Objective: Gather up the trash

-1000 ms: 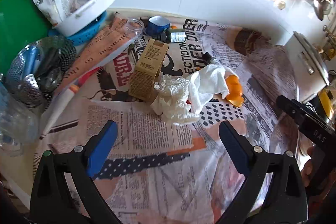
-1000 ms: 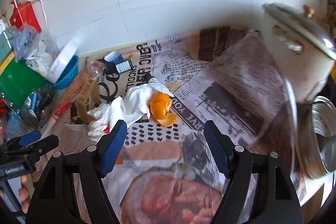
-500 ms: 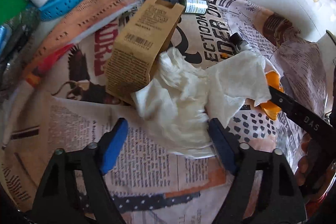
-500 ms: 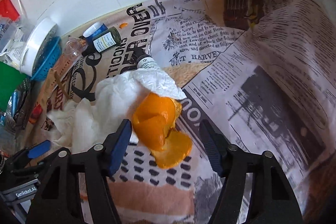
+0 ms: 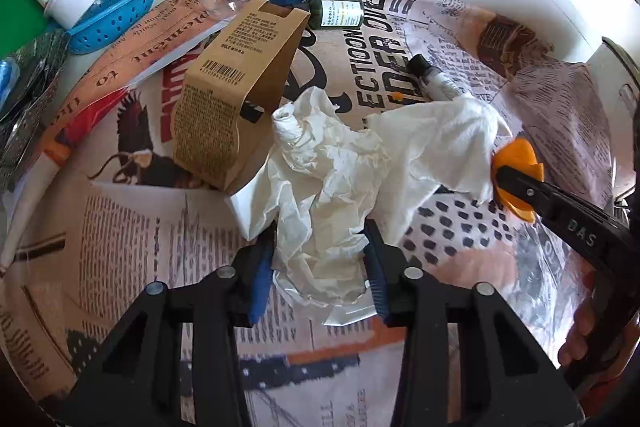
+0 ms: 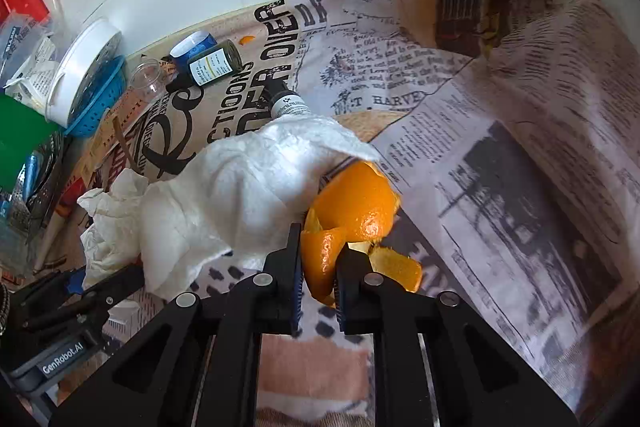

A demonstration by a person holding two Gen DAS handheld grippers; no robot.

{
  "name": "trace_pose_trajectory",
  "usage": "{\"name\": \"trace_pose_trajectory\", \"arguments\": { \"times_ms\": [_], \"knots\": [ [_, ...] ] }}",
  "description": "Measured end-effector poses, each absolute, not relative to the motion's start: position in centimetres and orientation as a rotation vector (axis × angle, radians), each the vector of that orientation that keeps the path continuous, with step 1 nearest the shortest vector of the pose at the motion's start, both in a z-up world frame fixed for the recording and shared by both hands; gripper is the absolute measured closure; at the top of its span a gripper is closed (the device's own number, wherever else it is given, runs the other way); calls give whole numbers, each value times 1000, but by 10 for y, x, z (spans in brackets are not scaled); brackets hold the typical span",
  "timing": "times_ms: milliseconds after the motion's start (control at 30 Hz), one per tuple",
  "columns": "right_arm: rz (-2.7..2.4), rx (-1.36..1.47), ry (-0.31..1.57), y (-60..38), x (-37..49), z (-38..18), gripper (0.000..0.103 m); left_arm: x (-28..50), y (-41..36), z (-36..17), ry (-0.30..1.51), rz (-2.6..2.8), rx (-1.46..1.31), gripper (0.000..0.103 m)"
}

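The crumpled tissue (image 5: 324, 187) on the newspaper-covered worktop (image 5: 132, 247) is clenched by the left claw (image 5: 320, 267); the orange peel (image 6: 352, 211) beside it is pinched by the right claw (image 6: 318, 275). Since the tissue's far end is draped over the peel, one could be dragged along or torn if the two are lifted apart.

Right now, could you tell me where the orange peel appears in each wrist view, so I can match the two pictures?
Left wrist: orange peel at the far right, mid-height, behind the right gripper's black finger.
Right wrist: orange peel at centre, pinched in the right gripper.
Shared landmark: the dark green bottle lying near the wall.
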State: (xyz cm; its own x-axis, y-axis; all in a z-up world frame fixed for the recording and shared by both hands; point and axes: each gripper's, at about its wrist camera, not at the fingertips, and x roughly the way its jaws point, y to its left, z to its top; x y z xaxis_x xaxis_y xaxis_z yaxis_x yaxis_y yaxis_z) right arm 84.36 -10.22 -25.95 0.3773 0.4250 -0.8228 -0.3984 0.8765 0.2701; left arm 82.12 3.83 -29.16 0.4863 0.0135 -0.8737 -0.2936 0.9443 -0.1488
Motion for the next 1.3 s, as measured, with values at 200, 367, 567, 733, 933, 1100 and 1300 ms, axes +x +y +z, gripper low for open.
{"name": "trace_pose_trajectory", "arguments": {
  "times_ms": [200, 367, 567, 733, 933, 1100, 1300],
  "knots": [
    [516, 20, 1003, -122, 821, -232, 97, 802, 29, -274, 1024, 191, -291, 68],
    [516, 53, 953, -135, 800, -202, 98, 784, 25, -248, 974, 181, -294, 69],
    [525, 73, 841, -140, 768, -156, 99, 753, 31, -212, 893, 175, -273, 69],
    [527, 88, 768, -129, 735, -128, 99, 720, 49, -190, 838, 154, -277, 69],
    [511, 129, 747, -100, 673, -119, 99, 664, 77, -184, 823, 102, -239, 69],
    [464, 135, 732, -74, 609, -120, 99, 605, 100, -189, 825, 61, -186, 69],
    [366, 134, 780, -65, 576, -132, 99, 557, 123, -194, 886, 55, -156, 69]
  ]
}}
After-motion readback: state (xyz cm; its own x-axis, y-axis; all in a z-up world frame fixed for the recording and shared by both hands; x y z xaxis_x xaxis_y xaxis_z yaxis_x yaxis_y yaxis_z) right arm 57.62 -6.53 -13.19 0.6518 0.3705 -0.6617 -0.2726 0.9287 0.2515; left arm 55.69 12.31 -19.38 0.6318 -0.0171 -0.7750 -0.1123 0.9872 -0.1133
